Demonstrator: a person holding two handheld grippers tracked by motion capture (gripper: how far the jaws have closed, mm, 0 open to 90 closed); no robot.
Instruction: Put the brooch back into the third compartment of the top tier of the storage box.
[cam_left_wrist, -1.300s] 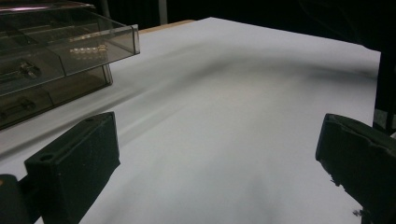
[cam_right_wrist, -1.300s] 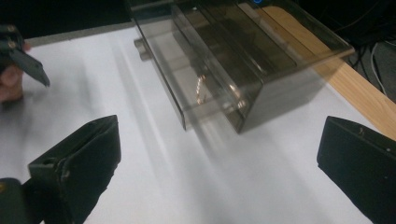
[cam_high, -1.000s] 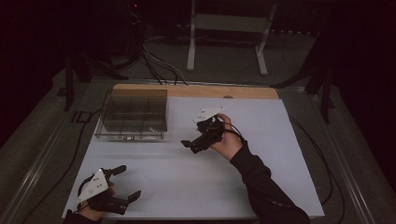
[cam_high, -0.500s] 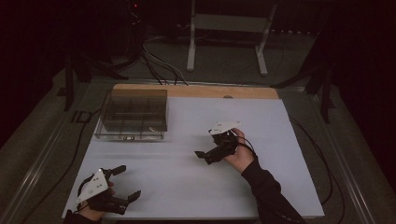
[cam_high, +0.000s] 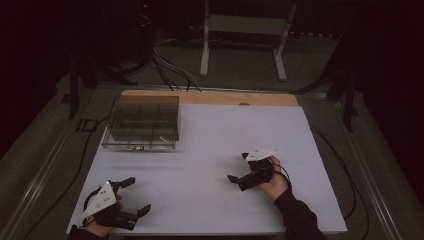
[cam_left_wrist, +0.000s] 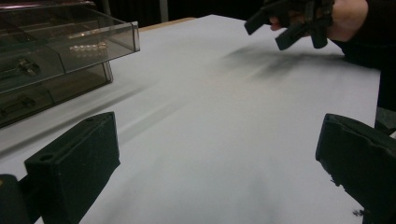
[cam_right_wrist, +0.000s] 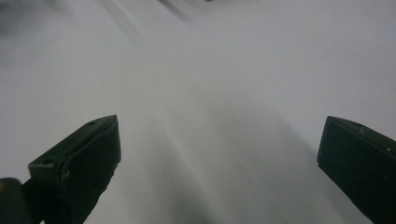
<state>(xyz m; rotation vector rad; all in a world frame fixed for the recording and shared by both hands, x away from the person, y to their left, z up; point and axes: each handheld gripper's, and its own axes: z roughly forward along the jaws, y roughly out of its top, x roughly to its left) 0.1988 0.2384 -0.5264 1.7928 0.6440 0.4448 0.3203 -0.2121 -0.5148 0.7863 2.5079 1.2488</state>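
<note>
Right now both hand-held grippers, left and right, hang released and empty; a hasty reach could knock the clear box across the surface.

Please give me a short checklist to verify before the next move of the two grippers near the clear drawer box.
1. Left gripper open and holding nothing: ok, jaws wide apart.
2. Right gripper open and holding nothing: ok, bare table between its jaws.
3. Clear drawer box standing flat on the white table: ok.
4. Box drawers shut: cannot tell; one tray seems to stick out in the left gripper view.
5. Path between the right gripper and the box free: ok, bare table surface.
6. Small items inside the box identified: cannot tell, too dim.
</note>
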